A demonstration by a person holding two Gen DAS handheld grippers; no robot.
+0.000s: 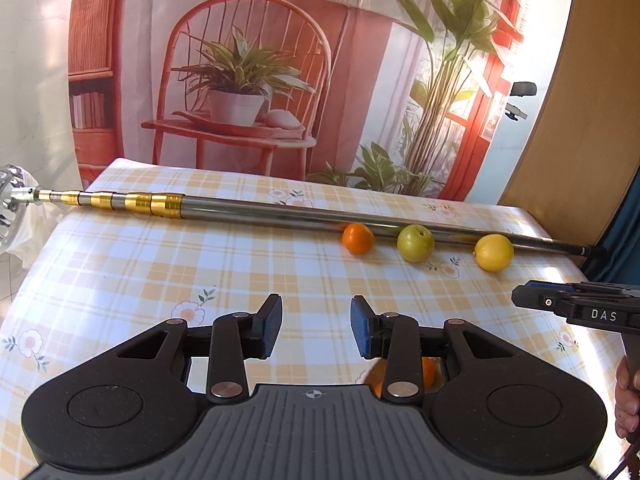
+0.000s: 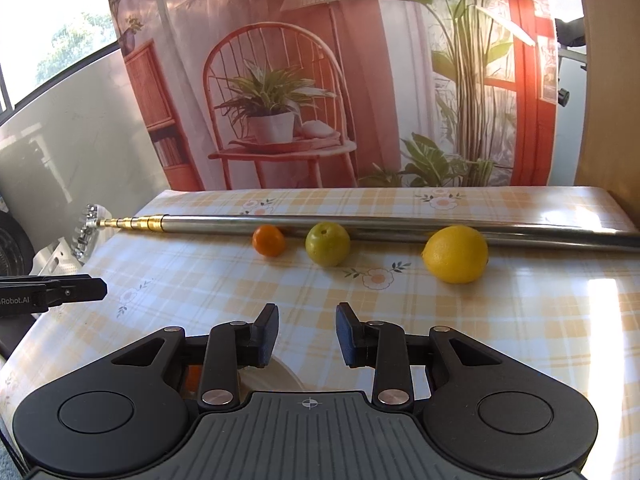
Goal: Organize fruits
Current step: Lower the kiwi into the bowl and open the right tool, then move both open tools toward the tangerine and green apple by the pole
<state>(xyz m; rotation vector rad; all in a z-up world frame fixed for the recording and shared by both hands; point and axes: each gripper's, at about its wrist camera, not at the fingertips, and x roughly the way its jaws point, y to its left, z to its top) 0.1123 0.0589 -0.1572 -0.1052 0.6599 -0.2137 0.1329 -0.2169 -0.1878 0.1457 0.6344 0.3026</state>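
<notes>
Black two-finger left gripper (image 1: 316,328) with blue ribbed pads fills the near foreground of its own view, its jaws spread wide with nothing between them. Behind its right linkage, part of an orange fruit (image 1: 429,372) shows low against the table; how it rests cannot be told. Likewise, the black right gripper (image 2: 307,334) hovers with its jaws wide apart and empty, above the curved rim of a white plate (image 2: 286,372) that is mostly hidden under it.

Both hang over a table covered in a glossy yellow-and-white plaid cloth with small flower prints (image 2: 540,320). Toward the far side, three fruits stand in a row, each apart from the next: a small orange mandarin (image 2: 268,240), a round green fruit (image 2: 327,243) and a yellow lemon (image 2: 456,254). They sit just in front of a long silver telescopic metal pole with gold-coloured segments (image 2: 360,226), which lies across the table.

A hand (image 1: 628,396) grips the right gripper's handle at the edge of the left view. Behind the table hangs a printed backdrop showing a red chair and potted plants (image 2: 280,112).
</notes>
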